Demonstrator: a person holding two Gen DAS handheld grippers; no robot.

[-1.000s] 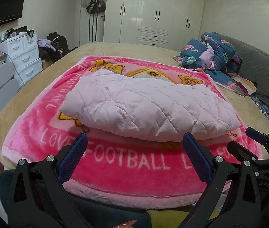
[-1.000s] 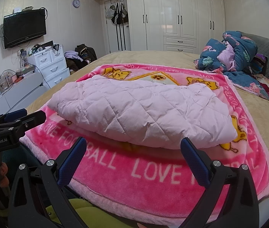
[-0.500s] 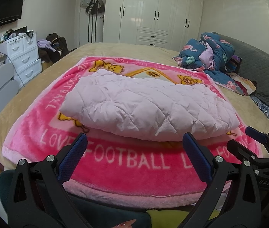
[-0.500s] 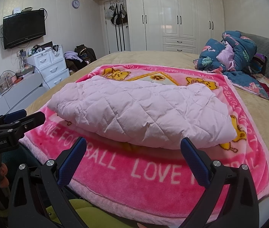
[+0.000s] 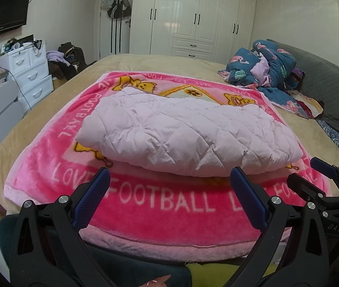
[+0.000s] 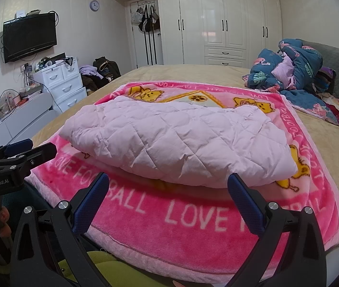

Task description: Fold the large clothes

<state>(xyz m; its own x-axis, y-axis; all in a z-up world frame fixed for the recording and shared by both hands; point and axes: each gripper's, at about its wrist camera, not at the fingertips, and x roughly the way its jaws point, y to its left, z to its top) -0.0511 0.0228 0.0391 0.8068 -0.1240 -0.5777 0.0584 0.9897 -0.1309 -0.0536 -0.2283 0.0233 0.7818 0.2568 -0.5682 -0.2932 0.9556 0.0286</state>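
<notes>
A pale pink quilted garment (image 5: pixel 183 134) (image 6: pixel 176 141) lies folded in a thick bundle on a bright pink "LOVE FOOTBALL" blanket (image 5: pixel 160 201) (image 6: pixel 193 217) spread over the bed. My left gripper (image 5: pixel 169 184) hovers open at the blanket's near edge, short of the garment, nothing between its blue pads. My right gripper (image 6: pixel 168 186) is open too, just in front of the garment's near fold, holding nothing. Each view catches the other gripper at its side edge, the right gripper (image 5: pixel 322 181) and the left gripper (image 6: pixel 26 155).
A beige bedspread (image 5: pixel 155 62) covers the bed. A heap of blue floral bedding (image 5: pixel 265 67) (image 6: pixel 293 71) lies at the far right by a grey headboard (image 5: pixel 332 88). White drawers (image 6: pixel 62 81), a wall TV (image 6: pixel 29 39) and wardrobes (image 6: pixel 217 21) stand beyond.
</notes>
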